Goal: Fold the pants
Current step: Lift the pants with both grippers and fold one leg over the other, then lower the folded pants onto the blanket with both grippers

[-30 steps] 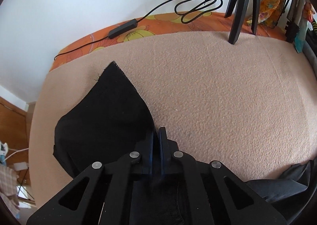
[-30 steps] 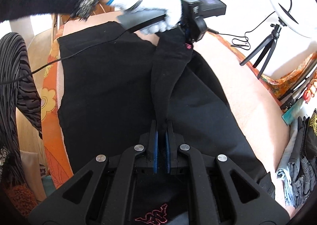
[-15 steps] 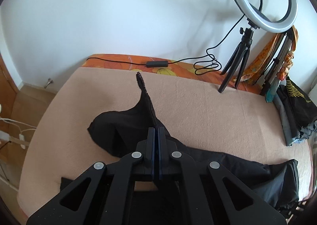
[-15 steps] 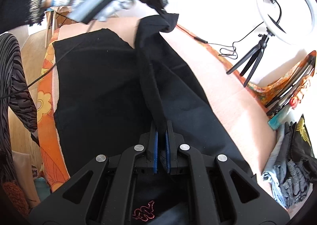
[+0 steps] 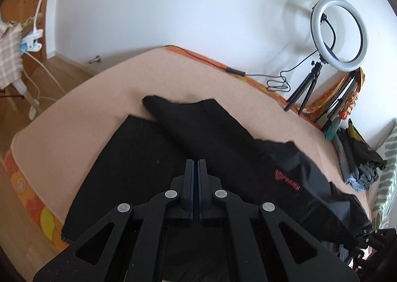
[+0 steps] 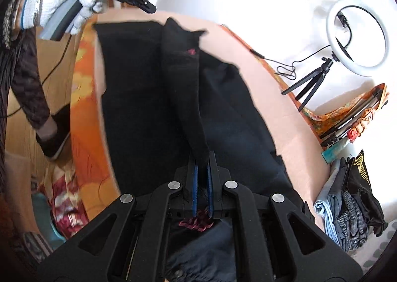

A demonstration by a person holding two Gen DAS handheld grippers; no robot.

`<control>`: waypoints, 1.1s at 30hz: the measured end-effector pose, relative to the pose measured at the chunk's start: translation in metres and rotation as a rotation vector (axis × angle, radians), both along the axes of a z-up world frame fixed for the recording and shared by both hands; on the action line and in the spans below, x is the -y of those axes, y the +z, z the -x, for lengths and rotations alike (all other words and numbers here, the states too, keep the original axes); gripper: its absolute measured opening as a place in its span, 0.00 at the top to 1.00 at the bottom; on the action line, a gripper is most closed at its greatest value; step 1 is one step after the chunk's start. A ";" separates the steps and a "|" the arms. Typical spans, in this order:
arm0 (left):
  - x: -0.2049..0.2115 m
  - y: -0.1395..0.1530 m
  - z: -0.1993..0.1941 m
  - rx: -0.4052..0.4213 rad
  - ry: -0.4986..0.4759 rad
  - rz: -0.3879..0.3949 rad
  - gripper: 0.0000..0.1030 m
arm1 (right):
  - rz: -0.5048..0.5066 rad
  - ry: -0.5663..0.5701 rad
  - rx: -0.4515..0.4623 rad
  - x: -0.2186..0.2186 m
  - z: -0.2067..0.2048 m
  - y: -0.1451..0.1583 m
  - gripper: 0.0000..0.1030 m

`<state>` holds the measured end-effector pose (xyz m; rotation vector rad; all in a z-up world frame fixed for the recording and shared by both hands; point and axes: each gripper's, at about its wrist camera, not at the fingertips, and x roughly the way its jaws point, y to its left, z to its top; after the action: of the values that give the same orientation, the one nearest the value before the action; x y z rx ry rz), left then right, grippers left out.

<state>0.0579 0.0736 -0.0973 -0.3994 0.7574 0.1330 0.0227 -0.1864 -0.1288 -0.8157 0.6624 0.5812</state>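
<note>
Black pants point(image 5: 153, 158) lie spread over a peach blanket point(image 5: 74, 113) on a bed, a red logo point(image 5: 286, 180) showing near the waist. One leg point(image 6: 181, 63) stretches as a long fold from my right gripper point(image 6: 202, 158) to the far end. That gripper is shut on the fold's near end. My left gripper point(image 5: 197, 161) hovers above the pants, shut, with nothing between its fingers. In the right wrist view a white-gloved hand point(image 6: 59, 6) holds the left gripper point(image 6: 150, 8) up at the top left, clear of the cloth.
A ring light on a tripod point(image 5: 338, 34) stands at the bed's far right, its cable point(image 5: 278, 83) on the orange sheet. A pile of clothes point(image 6: 352, 197) lies at the right edge. The person's foot point(image 6: 53, 133) and wooden floor are at the left.
The left gripper let go of the pant leg and swung away to the left. The leg dropped flat along the pants. The right gripper kept its hold and shifted slightly.
</note>
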 end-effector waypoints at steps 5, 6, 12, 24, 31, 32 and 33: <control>-0.005 -0.012 0.005 -0.029 0.002 0.015 0.99 | 0.066 0.010 0.001 -0.007 0.011 -0.016 0.94; -0.003 -0.011 0.001 -0.033 -0.004 0.007 0.99 | 0.066 0.007 0.000 -0.007 0.011 -0.016 0.94; 0.032 0.004 -0.036 -0.074 -0.122 -0.082 0.80 | 0.030 0.006 -0.039 -0.009 0.015 -0.015 0.93; 0.080 -0.023 -0.156 -0.337 -0.143 -0.230 0.41 | 0.078 0.046 -0.043 -0.013 0.022 -0.032 0.93; 0.066 -0.052 -0.190 -0.452 -0.028 -0.246 0.26 | 0.084 0.070 -0.043 -0.012 0.021 -0.033 0.93; 0.064 -0.053 -0.191 -0.446 -0.021 -0.238 0.26 | 0.081 0.073 -0.044 -0.012 0.020 -0.032 0.93; 0.062 -0.054 -0.192 -0.435 -0.020 -0.232 0.26 | 0.078 0.075 -0.044 -0.011 0.020 -0.031 0.93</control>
<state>0.2496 0.0119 -0.1511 -0.1398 1.1606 0.2920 0.0031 -0.1754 -0.1600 -0.9060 0.7009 0.6458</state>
